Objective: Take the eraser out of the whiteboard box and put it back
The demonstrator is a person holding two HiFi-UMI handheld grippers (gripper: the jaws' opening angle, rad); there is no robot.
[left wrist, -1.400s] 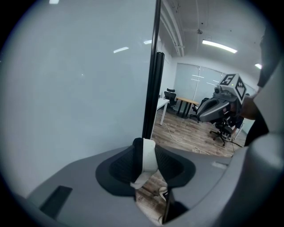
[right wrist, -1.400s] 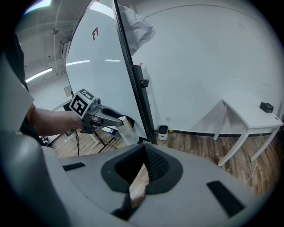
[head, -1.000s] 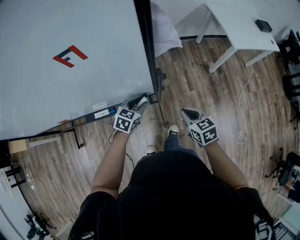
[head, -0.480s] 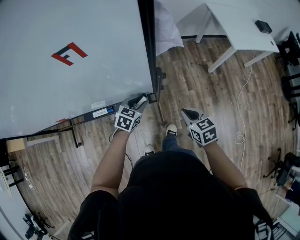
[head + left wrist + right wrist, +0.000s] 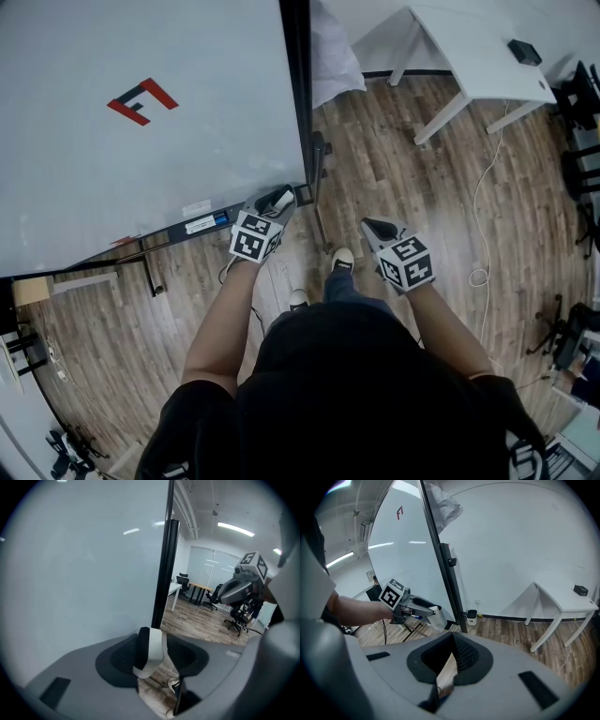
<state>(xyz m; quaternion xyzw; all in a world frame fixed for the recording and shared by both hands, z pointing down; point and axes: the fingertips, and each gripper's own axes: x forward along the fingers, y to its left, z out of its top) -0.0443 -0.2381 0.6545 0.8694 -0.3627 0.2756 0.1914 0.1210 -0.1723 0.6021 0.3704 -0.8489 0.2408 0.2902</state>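
Note:
The whiteboard (image 5: 141,141) fills the left of the head view, with its dark tray (image 5: 202,225) along the lower edge. My left gripper (image 5: 281,200) is at the board's lower right corner. The black-and-white eraser (image 5: 152,651) stands tilted between its jaws, felt side against the left pad. The jaws have just been opening, and a thin gap shows on the right side. From the right gripper view the eraser (image 5: 437,619) sticks out of the left gripper (image 5: 424,611) next to the board's frame. My right gripper (image 5: 375,225) hangs over the floor, shut and empty (image 5: 451,641).
The whiteboard's black side post (image 5: 450,588) and stand foot (image 5: 150,267) are close by. A white table (image 5: 478,47) stands at the back right, with a white cable (image 5: 483,206) on the wooden floor. Office chairs (image 5: 581,112) are at the far right. The person's shoes (image 5: 345,260) are below the grippers.
The left gripper has edged slightly toward the board's lower right corner with the eraser between its jaws. The right gripper has kept still.

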